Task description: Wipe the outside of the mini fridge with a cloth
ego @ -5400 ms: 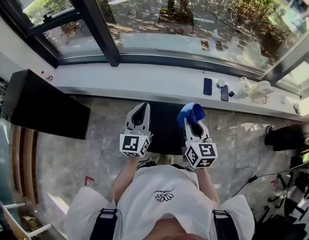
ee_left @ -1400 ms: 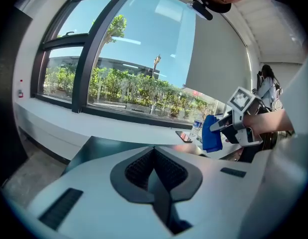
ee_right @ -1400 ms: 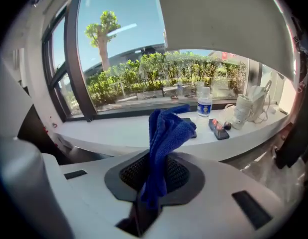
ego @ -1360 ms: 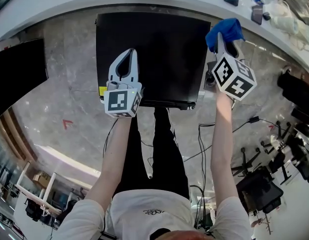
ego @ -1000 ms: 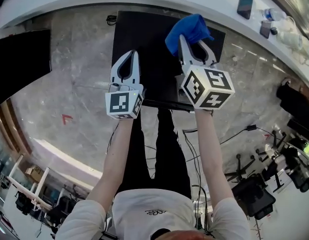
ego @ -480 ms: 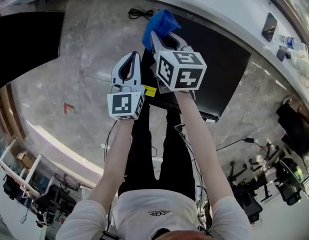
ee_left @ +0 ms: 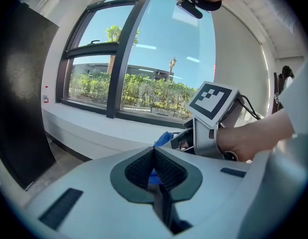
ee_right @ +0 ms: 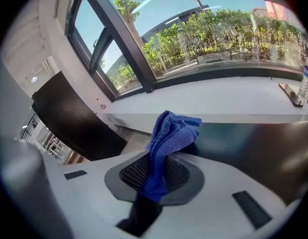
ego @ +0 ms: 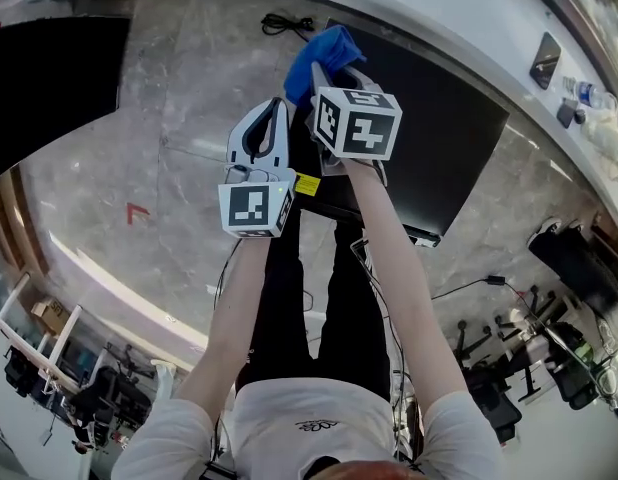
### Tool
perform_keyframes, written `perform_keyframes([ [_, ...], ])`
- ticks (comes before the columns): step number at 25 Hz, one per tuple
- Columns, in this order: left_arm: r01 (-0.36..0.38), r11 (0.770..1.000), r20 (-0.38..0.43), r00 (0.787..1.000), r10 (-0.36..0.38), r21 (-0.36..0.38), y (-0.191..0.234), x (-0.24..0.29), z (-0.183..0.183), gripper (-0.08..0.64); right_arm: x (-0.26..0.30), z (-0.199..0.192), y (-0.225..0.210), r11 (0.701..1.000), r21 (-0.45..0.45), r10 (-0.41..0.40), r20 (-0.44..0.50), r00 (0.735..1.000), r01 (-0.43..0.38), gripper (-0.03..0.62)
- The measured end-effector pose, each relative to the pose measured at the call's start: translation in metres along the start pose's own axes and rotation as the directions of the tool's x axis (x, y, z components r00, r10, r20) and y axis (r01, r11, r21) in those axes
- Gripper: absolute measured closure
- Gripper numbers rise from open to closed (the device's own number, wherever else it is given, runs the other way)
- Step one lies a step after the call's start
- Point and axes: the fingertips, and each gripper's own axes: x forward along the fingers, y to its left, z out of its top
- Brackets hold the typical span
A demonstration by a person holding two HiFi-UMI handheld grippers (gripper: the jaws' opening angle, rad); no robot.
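The right tongs (ego: pixel 332 76), clamped on a bunched blue cloth (ego: pixel 325 50), have swept across the glossy black mini fridge (ego: pixel 439 138) to its far-left corner, upper centre of frame. The top looks nearly wiped; the sides probably remain. The left tongs (ego: pixel 278 106) hang closed and empty alongside.

Both arms stretch forward, close together. The left hand-held gripper (ego: pixel 276 108) has its jaws together and empty. The right hand-held gripper (ego: pixel 329 72), slightly farther, is clamped on a blue cloth (ego: pixel 322 50).
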Motion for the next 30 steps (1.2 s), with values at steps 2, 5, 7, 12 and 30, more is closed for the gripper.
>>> perform_keyframes([
  [2,0.014,1.0,-0.004,1.0,-0.014,0.008,-0.007,0.003,0.0,0.555,-0.003,0.0,-0.011,1.0,0.003,-0.021,0.002,1.0,0.021,0.52],
  [5,0.025,1.0,-0.007,1.0,-0.025,0.008,-0.015,0.006,0.0,0.555,-0.01,-0.003,-0.026,0.999,0.002,-0.052,0.0,0.999,0.052,0.52],
  [7,0.033,0.999,-0.006,0.999,-0.033,0.017,-0.021,0.008,0.001,0.555,-0.016,-0.005,-0.035,0.998,0.006,-0.066,0.003,0.998,0.066,0.52],
  [12,0.055,0.998,0.003,0.998,-0.055,0.028,-0.046,0.012,0.005,0.555,-0.036,-0.014,-0.061,0.996,0.045,-0.08,0.008,0.997,0.08,0.52],
  [30,0.155,0.986,-0.017,0.988,-0.155,0.062,-0.164,0.017,-0.013,0.555,-0.147,-0.05,-0.213,0.957,0.152,-0.26,0.064,0.964,0.248,0.52],
])
